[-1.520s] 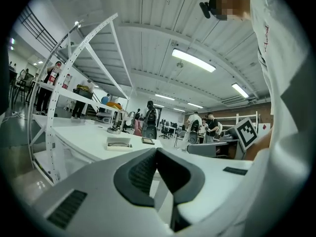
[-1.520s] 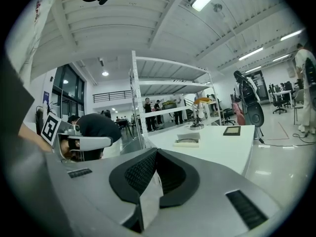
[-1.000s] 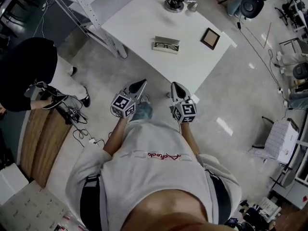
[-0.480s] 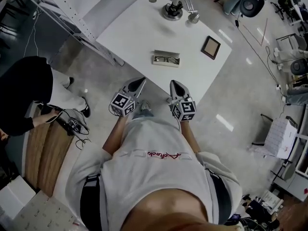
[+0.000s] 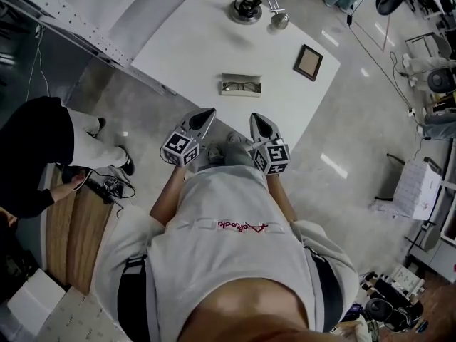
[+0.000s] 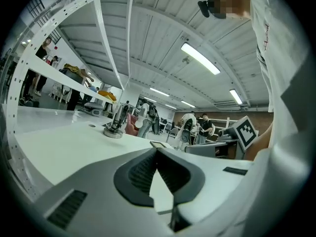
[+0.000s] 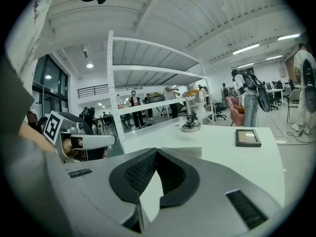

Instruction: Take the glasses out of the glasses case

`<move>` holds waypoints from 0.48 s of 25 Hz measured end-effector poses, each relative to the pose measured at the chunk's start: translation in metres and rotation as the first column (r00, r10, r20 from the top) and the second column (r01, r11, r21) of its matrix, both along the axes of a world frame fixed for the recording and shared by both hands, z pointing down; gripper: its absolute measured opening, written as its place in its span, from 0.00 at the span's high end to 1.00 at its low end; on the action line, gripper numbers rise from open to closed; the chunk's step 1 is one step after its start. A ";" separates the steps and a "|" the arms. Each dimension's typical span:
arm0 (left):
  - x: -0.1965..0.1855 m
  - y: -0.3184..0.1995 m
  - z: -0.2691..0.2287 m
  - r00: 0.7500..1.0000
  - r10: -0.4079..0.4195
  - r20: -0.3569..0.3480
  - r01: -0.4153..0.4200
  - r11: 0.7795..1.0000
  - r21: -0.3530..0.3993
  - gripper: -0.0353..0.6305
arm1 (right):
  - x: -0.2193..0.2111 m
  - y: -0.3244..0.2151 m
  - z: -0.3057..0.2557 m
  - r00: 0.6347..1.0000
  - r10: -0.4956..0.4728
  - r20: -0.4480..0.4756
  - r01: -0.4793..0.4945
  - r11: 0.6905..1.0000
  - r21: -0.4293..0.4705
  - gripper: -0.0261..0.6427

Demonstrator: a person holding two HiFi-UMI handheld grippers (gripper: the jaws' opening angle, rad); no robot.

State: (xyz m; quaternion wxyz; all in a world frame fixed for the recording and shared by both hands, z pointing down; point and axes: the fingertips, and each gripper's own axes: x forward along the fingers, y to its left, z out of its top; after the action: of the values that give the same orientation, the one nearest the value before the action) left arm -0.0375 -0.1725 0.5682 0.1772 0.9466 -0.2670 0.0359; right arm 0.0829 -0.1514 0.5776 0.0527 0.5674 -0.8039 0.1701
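An open grey glasses case (image 5: 241, 85) lies in the middle of the white table (image 5: 185, 48), with dark-framed glasses (image 5: 242, 87) inside it. Both grippers are held side by side over the table's near edge, a short way from the case and pointing at it. The left gripper (image 5: 209, 112) is shut, with nothing between its pads. The right gripper (image 5: 254, 117) is also shut and empty. In the left gripper view the case (image 6: 158, 144) shows just beyond the closed tips (image 6: 157, 149). In the right gripper view the case (image 7: 185, 151) lies behind the closed tips (image 7: 157, 151).
A small brown picture frame (image 5: 308, 62) lies at the table's right, and a desk lamp with a round base (image 5: 244, 9) stands at the far end. A white shelf rack (image 5: 64, 20) runs along the left. A person in black (image 5: 35, 155) stands on the floor to the left.
The person has stepped toward the table. Both grippers have moved forward together, from over the floor to over the table's near edge, and have stayed shut.
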 end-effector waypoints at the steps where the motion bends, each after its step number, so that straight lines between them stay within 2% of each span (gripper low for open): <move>1: 0.002 -0.001 0.001 1.000 0.005 0.001 -0.005 1.000 -0.005 0.96 | 0.001 -0.002 0.000 1.000 0.000 0.001 0.000 1.000 -0.002 0.93; 12: 0.020 -0.033 0.010 0.999 -0.016 0.027 0.017 0.999 -0.032 0.96 | 0.014 -0.041 0.010 0.999 -0.033 0.023 0.034 0.999 -0.029 0.93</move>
State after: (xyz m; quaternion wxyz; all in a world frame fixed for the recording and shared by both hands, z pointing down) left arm -0.0170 -0.2059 0.5780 0.1890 0.9408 -0.2767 0.0515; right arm 0.0973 -0.1923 0.5875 0.0549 0.5511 -0.8113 0.1872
